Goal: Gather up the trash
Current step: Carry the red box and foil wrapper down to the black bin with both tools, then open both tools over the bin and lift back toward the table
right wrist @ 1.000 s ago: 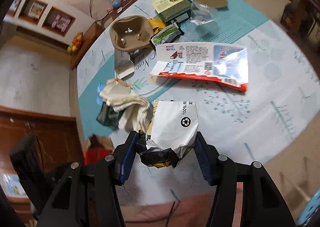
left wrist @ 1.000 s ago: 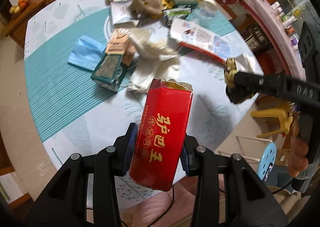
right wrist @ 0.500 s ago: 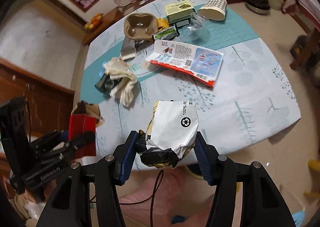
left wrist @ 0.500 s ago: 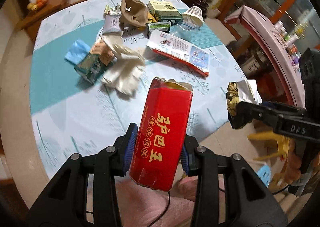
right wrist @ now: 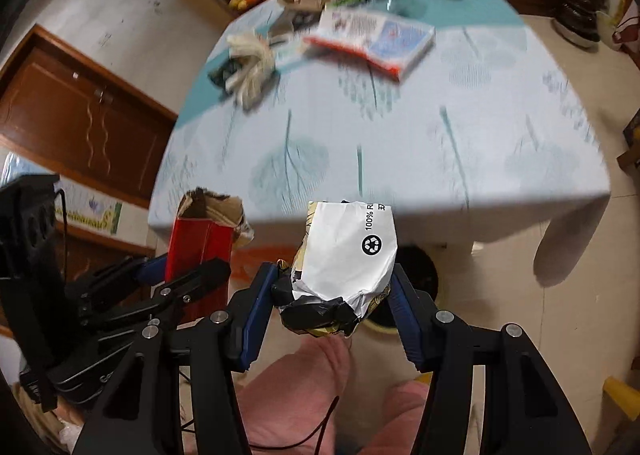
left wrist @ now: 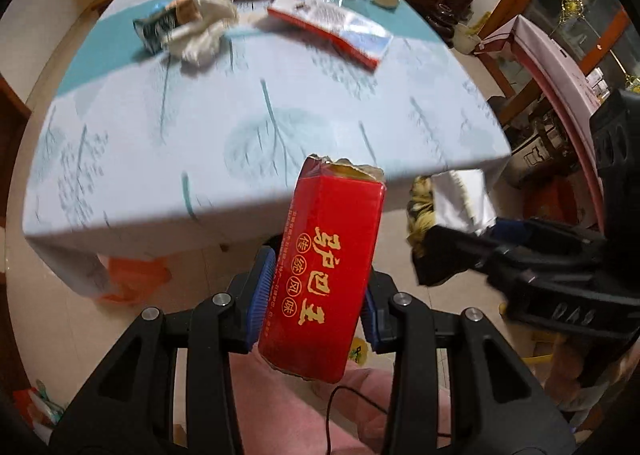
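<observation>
While both loads are pulled off the table, each stays clamped.
Left gripper (left wrist: 316, 309) still pinches the red carton (left wrist: 326, 275); right gripper (right wrist: 332, 319) still pinches the crumpled white wrapper (right wrist: 350, 251). Both now hang past the table (left wrist: 240, 135) edge, whose remaining trash pile (left wrist: 200, 23) sits farther off than before.

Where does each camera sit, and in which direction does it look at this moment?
Left wrist: on the left claw, facing the table; it grips a red carton; the right claw shows at right.
Right wrist: on the right claw, facing the table; it grips a crumpled white wrapper; the left claw shows at left.
Shared: table, carton, wrapper, the person's pink lap.
</observation>
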`<action>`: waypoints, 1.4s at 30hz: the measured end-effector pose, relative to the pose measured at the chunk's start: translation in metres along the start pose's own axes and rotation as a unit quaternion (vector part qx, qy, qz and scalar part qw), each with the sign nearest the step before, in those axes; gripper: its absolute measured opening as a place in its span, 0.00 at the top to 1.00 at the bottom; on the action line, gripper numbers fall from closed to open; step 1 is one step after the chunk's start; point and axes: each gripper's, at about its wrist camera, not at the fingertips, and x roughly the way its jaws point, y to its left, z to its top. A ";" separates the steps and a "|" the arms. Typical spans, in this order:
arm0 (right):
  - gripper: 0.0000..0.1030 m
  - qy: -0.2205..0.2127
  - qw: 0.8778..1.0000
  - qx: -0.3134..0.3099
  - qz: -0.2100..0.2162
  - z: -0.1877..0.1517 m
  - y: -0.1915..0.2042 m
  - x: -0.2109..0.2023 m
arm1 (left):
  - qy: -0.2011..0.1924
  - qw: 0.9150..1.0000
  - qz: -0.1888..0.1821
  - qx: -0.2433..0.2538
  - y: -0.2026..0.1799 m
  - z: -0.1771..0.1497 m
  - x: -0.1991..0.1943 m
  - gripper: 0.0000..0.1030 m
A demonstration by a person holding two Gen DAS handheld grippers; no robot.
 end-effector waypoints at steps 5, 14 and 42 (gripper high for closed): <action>0.46 0.007 1.000 -0.013 -0.002 -0.047 -0.019 0.045 | 0.029 0.999 0.014 -0.012 0.000 -0.037 0.047 0.66; 0.43 0.016 0.999 -0.006 -0.033 -0.095 -0.072 0.156 | 0.048 0.998 0.028 -0.016 0.018 -0.088 0.164 0.65; 0.27 0.008 0.995 0.074 -0.068 -0.083 -0.101 0.219 | 0.038 0.999 0.033 0.011 0.025 -0.076 0.180 0.45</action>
